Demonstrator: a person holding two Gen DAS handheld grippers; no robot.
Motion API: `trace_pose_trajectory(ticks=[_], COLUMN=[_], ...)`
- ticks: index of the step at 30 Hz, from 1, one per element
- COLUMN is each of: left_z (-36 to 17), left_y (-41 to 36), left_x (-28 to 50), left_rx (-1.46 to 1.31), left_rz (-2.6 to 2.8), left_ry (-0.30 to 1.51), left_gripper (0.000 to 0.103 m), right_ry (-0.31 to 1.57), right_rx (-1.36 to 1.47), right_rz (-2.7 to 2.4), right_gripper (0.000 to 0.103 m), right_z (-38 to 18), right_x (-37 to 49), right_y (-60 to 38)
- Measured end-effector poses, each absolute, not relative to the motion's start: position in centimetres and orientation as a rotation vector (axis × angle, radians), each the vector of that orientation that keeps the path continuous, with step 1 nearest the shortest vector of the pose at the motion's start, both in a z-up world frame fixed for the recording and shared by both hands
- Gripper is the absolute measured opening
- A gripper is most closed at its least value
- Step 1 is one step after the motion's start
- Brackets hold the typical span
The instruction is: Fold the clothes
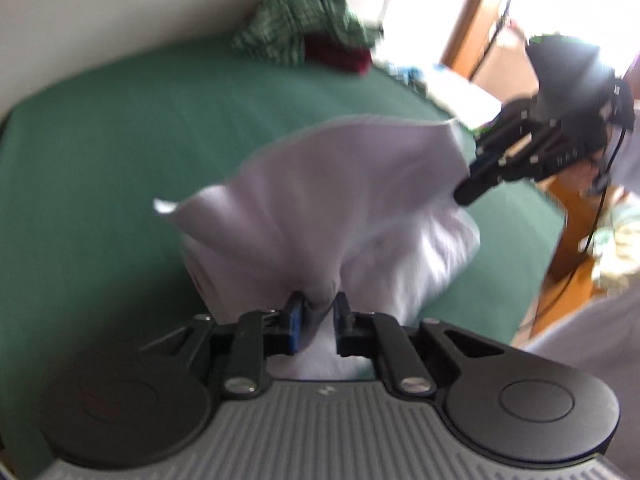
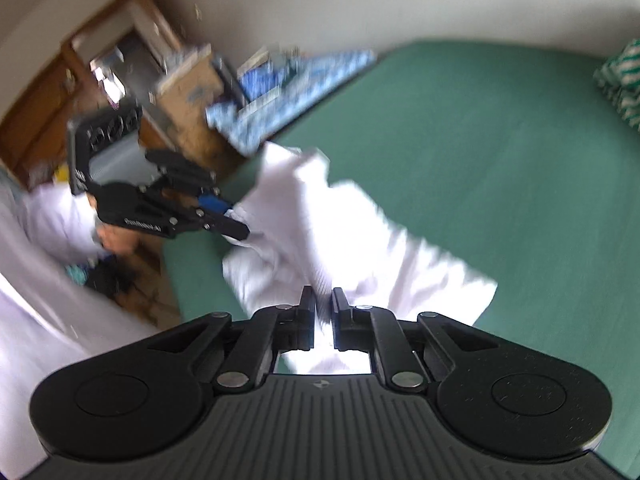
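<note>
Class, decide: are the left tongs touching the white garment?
Touching. The left wrist view shows the left tongs pinching a bunched fold of the white garment between their fingers.

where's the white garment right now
The white garment hangs lifted over the green bed, pinched between the left claw and the right claw, centre of both views.

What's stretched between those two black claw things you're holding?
A white garment, lifted over the green bed. The left gripper pinches one part and the right gripper another; both wrist views show it.
</note>
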State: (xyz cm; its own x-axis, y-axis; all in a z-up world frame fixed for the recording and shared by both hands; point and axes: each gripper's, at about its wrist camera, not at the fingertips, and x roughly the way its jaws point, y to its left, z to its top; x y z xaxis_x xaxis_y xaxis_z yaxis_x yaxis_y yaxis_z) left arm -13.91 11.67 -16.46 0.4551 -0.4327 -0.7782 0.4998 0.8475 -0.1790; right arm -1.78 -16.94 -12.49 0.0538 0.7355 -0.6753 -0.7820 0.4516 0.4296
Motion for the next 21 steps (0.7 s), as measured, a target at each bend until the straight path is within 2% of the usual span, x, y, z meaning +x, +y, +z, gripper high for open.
trace_pose_trajectory(ticks=[5,6,7,8,9,10,14,17,19,21], left_z=[-16.8,-16.2,-15.6,-15.2,-15.0,-15.0,-16.0,-17.1,-17.8,-18.2], left_y=[11.0,11.1,11.1,10.9,10.7,10.4,8.3,6.8,6.1,5.8], left_x=[-15.4,-15.6,-16.0,-16.4,-16.8,-16.9,-15.8,-14.9,-14.4,-14.4], left_rx=[0.152,0.174,0.203,0.237,0.275,0.307,0.407,0.461,0.473,0.460], left_rz=[-0.547,-0.537,-0.526,-0.515,-0.503,-0.494,-0.483,-0.488,-0.493,-0.503], left_ry=[0.934,0.912,0.888,0.857,0.822,0.802,0.775,0.759,0.768,0.790], left_gripper=[0.009,0.018,0.028,0.050,0.063,0.065,0.061,0.061,0.053,0.028], right_ry=[0.987,0.958,0.923,0.893,0.866,0.840,0.708,0.727,0.734,0.732], right_rx=[-0.104,-0.109,-0.122,-0.144,-0.172,-0.198,-0.335,-0.399,-0.341,-0.272], right_rz=[1.071,1.053,1.034,1.020,1.010,1.002,0.976,1.027,1.021,1.004], right_gripper=[0.019,0.022,0.031,0.039,0.041,0.041,0.041,0.045,0.045,0.046], right_z=[-13.7,-13.4,-13.0,-12.6,-12.3,-12.0,-12.6,-13.5,-13.6,-13.7], right_x=[-4.4,-5.1,-5.9,-6.7,-7.4,-8.0,-9.9,-10.0,-10.0,-10.1], right_y=[-16.6,-16.7,-16.7,-16.7,-16.7,-16.5,-15.0,-13.9,-13.7,-13.5])
